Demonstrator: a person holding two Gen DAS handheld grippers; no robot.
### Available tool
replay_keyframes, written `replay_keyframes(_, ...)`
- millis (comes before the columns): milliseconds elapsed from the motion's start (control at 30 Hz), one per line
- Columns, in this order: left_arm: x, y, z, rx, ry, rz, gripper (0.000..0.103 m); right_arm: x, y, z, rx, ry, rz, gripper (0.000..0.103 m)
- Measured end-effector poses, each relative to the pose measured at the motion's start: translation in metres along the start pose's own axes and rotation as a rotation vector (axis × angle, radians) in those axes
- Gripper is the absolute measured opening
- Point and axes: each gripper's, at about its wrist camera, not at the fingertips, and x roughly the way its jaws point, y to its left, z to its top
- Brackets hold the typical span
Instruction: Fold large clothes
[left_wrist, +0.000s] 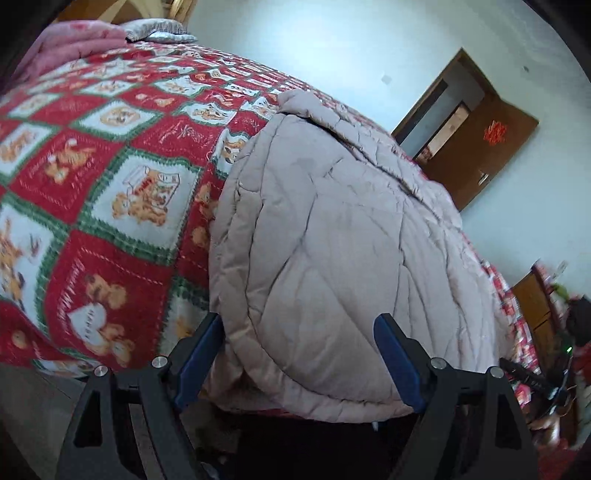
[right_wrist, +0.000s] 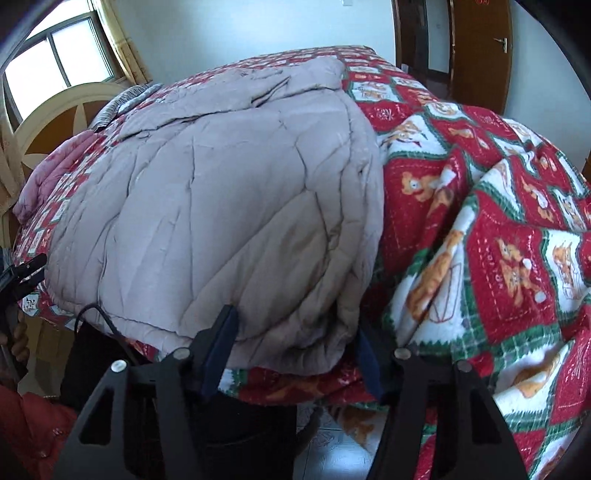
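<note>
Blue-padded jaws of the left gripper (left_wrist: 299, 354) and the right gripper (right_wrist: 295, 347) stood wide, each straddling the near hem of the beige quilted coat (left_wrist: 332, 240), seemingly ready to pinch it for a fold. The coat lay flat on the red patchwork blanket (left_wrist: 110, 177) over the bed.

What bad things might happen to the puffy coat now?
The quilted coat hangs over the bed edge, so it might slide off toward the floor. Both the left gripper and right gripper are open around its hem; closing could also pinch the teddy-bear blanket underneath.
</note>
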Motion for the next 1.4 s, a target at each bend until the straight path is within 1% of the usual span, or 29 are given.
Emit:
replay_keyframes(33, -0.001, 0.001, -0.001, -0.013, -0.010, -0.026, 0.084, 0.001, 0.001, 0.001, -0.004, -0.004, -0.005, 0.065)
replay_keyframes(67, -0.002, 0.003, -0.002, -0.032, -0.019, -0.070, 0.083, 0.002, 0.003, 0.000, -0.015, -0.008, -0.005, 0.066)
replay_keyframes(100, -0.002, 0.005, -0.003, -0.051, -0.020, -0.116, 0.083, 0.004, 0.006, 0.001, -0.026, -0.008, -0.007, 0.065)
replay_keyframes(133, -0.001, 0.005, -0.004, -0.063, -0.016, -0.151, 0.083, 0.006, 0.009, 0.001, -0.036, -0.003, 0.000, 0.062)
replay_keyframes(167, -0.001, 0.003, -0.004, -0.060, -0.012, -0.156, 0.083, 0.008, 0.010, 0.002, -0.034, 0.010, 0.020, 0.049)
replay_keyframes(200, 0.000, 0.002, -0.005, -0.053, -0.008, -0.154, 0.083, 0.012, 0.009, 0.000, -0.017, 0.031, 0.054, 0.039)
replay_keyframes(267, 0.000, -0.001, -0.007, -0.028, -0.003, -0.144, 0.083, 0.013, 0.004, -0.001, 0.007, 0.028, 0.065, 0.038)
replay_keyframes(333, -0.001, -0.003, -0.008, -0.011, -0.005, -0.128, 0.083, 0.012, -0.003, -0.004, 0.046, 0.019, 0.100, 0.039)
replay_keyframes(367, 0.000, -0.003, -0.008, -0.012, -0.005, -0.122, 0.083, 0.014, -0.010, -0.005, 0.082, 0.021, 0.129, 0.041)
replay_keyframes(467, 0.005, 0.000, -0.009, -0.028, 0.001, -0.108, 0.083, 0.019, -0.020, -0.008, 0.160, 0.024, 0.183, 0.045)
replay_keyframes(533, 0.007, -0.001, -0.009, -0.020, -0.001, -0.116, 0.083, 0.021, -0.022, -0.009, 0.183, 0.020, 0.204, 0.045)
replay_keyframes(567, 0.007, -0.004, -0.009, -0.003, -0.006, -0.126, 0.083, 0.021, -0.023, -0.011, 0.188, 0.014, 0.207, 0.039)
replay_keyframes(600, 0.006, -0.007, -0.009, 0.014, -0.015, -0.133, 0.075, 0.018, -0.022, -0.011, 0.188, 0.011, 0.208, 0.027)
replay_keyframes(633, 0.006, -0.009, -0.010, 0.027, -0.019, -0.133, 0.063, 0.016, -0.022, -0.011, 0.189, 0.004, 0.215, 0.022)
replay_keyframes(667, 0.006, -0.011, -0.009, 0.046, -0.020, -0.121, 0.036, 0.011, -0.023, -0.010, 0.200, -0.009, 0.229, 0.017)
replay_keyframes(700, 0.005, -0.010, -0.009, 0.051, -0.022, -0.113, 0.023, 0.008, -0.024, -0.009, 0.209, -0.020, 0.244, 0.015)
replay_keyframes(800, -0.007, -0.008, -0.004, 0.049, -0.052, -0.159, 0.015, -0.010, -0.024, -0.002, 0.221, -0.076, 0.307, 0.014)
replay_keyframes(900, -0.024, -0.012, 0.004, 0.054, -0.100, -0.205, 0.014, -0.030, -0.019, 0.006, 0.226, -0.149, 0.376, 0.013)
replay_keyframes(1000, -0.041, -0.023, 0.014, 0.060, -0.149, -0.257, 0.012, -0.044, -0.011, 0.017, 0.208, -0.192, 0.397, 0.013)
replay_keyframes(1067, -0.054, -0.033, 0.020, 0.081, -0.185, -0.279, 0.011, -0.055, -0.006, 0.021, 0.202, -0.218, 0.420, 0.013)
replay_keyframes(1200, -0.078, -0.046, 0.028, 0.111, -0.245, -0.353, 0.004, -0.072, 0.001, 0.022, 0.175, -0.245, 0.430, 0.013)
replay_keyframes(1233, -0.086, -0.050, 0.029, 0.123, -0.262, -0.367, 0.004, -0.075, 0.002, 0.023, 0.170, -0.249, 0.434, 0.013)
replay_keyframes(1300, -0.090, -0.053, 0.030, 0.160, -0.267, -0.333, 0.004, -0.080, 0.004, 0.024, 0.154, -0.249, 0.431, 0.012)
replay_keyframes(1333, -0.088, -0.057, 0.030, 0.186, -0.260, -0.296, 0.004, -0.079, 0.005, 0.024, 0.140, -0.242, 0.410, 0.012)
replay_keyframes(1367, -0.083, -0.059, 0.030, 0.213, -0.251, -0.220, 0.004, -0.076, 0.007, 0.024, 0.126, -0.234, 0.374, 0.012)
replay_keyframes(1400, -0.078, -0.058, 0.028, 0.222, -0.246, -0.164, 0.005, -0.071, 0.006, 0.022, 0.121, -0.227, 0.360, 0.012)
